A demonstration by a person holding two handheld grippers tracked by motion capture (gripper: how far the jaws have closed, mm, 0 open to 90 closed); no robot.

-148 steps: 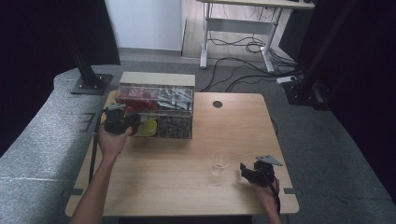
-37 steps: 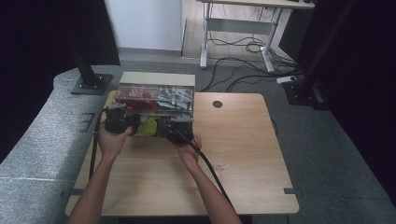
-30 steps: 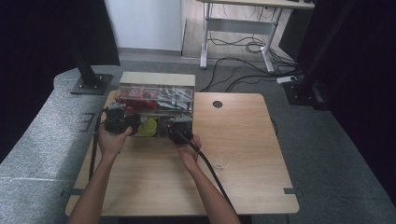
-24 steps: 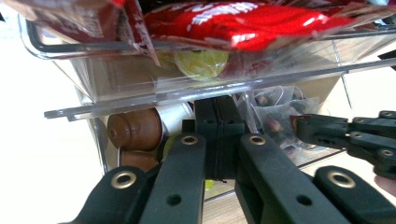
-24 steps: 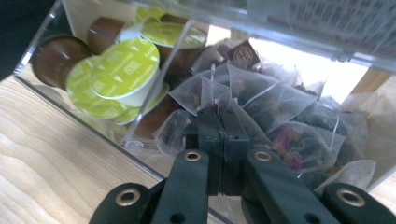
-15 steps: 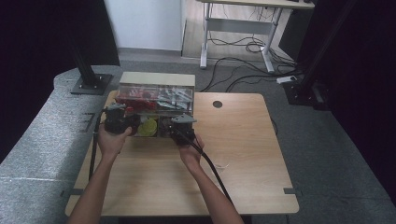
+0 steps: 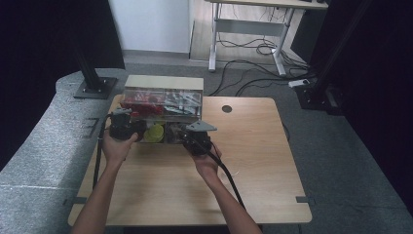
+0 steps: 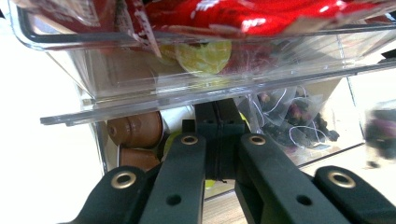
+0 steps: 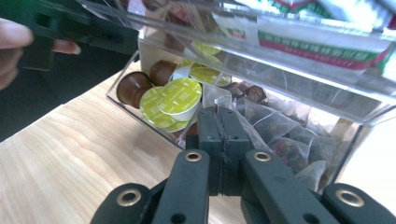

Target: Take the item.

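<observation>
My right gripper (image 9: 219, 140) is clenched empty just before the drawer (image 9: 261, 116); my left gripper (image 8: 219, 135), also clenched, meets its left end.

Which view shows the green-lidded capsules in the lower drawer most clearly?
The right gripper view: the green-lidded capsules lie plainly in the open lower drawer, beside brown ones. The left gripper view catches a yellowish blur through clear plastic; the high view shows a small yellow-green patch.
</observation>
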